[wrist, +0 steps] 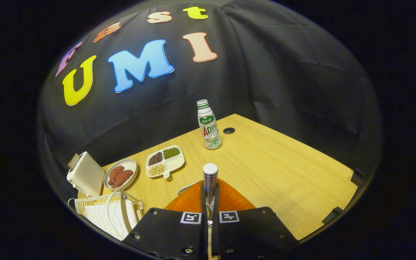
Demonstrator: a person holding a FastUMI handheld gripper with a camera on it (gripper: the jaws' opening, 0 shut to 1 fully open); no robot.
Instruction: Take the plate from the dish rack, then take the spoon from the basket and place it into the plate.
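Hand-held gripper (209, 202) is clenched on the spoon (210, 180), handle poking up between the fingers, right over the orange plate (229, 200) near the desk's (284, 169) front edge. Spoon looks light, stiff and slick, so I'd say a mid-handle hold suits it. Dish rack (107, 213) sits at the left corner.

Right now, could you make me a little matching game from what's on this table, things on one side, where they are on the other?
Things:
1. spoon
2. bottle
3. orange plate
4. dish rack

Places:
A. standing upright beyond the fingers, near the round hole in the table
B. beside the white toaster, off to the fingers' side
C. clamped between the gripper fingers, handle end up
D. on the table just under the held item

Pairs: 1-C, 2-A, 3-D, 4-B
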